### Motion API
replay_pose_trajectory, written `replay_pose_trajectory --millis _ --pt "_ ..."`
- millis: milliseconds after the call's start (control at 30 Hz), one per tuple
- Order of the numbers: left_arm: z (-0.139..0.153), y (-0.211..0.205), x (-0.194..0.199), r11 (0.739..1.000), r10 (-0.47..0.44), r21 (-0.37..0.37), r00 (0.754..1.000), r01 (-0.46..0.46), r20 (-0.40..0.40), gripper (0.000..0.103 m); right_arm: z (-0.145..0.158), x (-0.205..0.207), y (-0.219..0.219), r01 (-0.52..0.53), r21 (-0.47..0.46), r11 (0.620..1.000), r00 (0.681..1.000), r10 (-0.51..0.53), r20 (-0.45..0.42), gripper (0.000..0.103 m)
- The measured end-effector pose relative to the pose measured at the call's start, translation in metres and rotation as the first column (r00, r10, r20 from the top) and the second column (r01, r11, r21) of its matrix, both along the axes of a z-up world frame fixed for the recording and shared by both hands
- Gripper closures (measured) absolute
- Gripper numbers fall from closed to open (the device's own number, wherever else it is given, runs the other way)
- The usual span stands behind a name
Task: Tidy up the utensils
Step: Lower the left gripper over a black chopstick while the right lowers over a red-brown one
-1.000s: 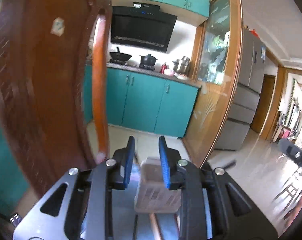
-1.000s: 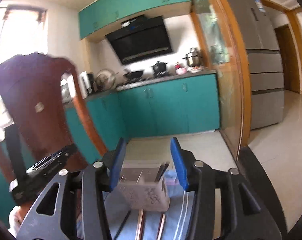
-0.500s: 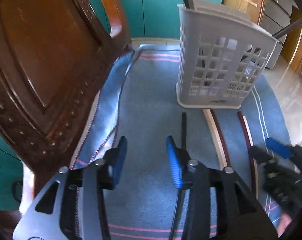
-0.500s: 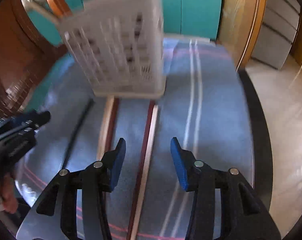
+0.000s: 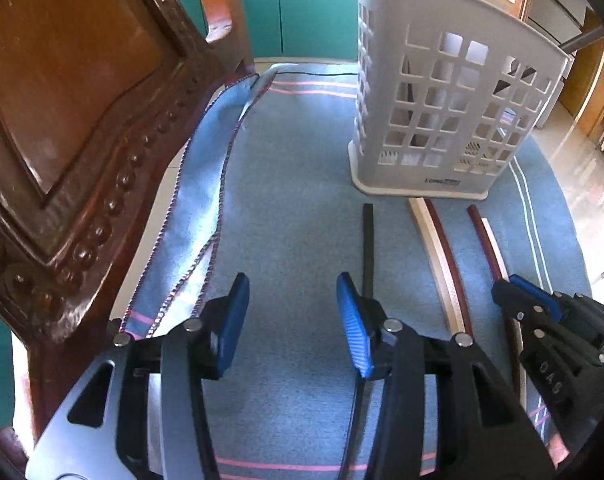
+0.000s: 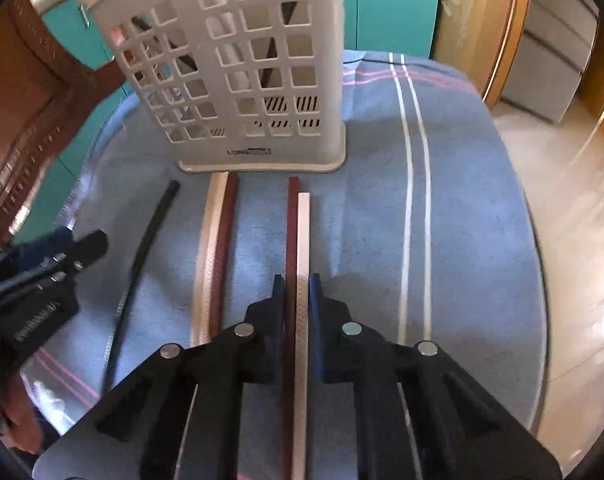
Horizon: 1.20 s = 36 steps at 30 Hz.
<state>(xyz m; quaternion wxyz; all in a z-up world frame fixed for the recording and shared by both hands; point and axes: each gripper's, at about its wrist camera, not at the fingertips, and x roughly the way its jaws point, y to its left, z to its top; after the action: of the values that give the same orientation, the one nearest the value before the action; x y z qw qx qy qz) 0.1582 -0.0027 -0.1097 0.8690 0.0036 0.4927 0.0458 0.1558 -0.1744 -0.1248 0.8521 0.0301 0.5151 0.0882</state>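
The right gripper [image 6: 297, 292] pointed low along the blue cloth [image 6: 462, 220] toward the grey basket [image 6: 237, 80], its jaws closed on a red-and-cream chopstick pair [image 6: 297, 240]. The left gripper [image 5: 291, 320] hovered wide open, holding nothing, beside the black chopstick [image 5: 368, 248].

Pale grey lattice-walled utensil basket [image 6: 237, 68] on blue tablecloth [image 6: 470, 216] striped white and pink. Alongside, black chopstick [image 5: 367, 248], maroon-and-cream chopstick pairs [image 6: 215, 248]. Blue pads [image 5: 352, 316] on black gripper. Reddish-brown carved chair [image 5: 73, 92].
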Motion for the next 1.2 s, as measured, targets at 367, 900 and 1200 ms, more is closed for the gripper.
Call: replay_pose_trajectory --millis 367,900,1200 --pt "-0.008 -0.012 -0.002 1.0 -0.013 0.008 1.0 0.013 -0.007 0.055 0.025 -0.001 -0.02 -0.005 0.246 0.969 1.0 0.009 -0.014 0.091" --pt "-0.01 -0.016 -0.003 1.0 -0.026 0.004 1.0 0.026 -0.01 0.049 0.01 -0.003 -0.048 0.055 0.152 0.987 0.998 -0.05 -0.038 0.09" --pt "-0.01 -0.016 -0.004 0.999 -0.033 0.003 0.999 0.033 -0.012 0.047 0.014 -0.005 -0.045 0.054 0.097 0.994 0.999 -0.054 -0.008 0.086"
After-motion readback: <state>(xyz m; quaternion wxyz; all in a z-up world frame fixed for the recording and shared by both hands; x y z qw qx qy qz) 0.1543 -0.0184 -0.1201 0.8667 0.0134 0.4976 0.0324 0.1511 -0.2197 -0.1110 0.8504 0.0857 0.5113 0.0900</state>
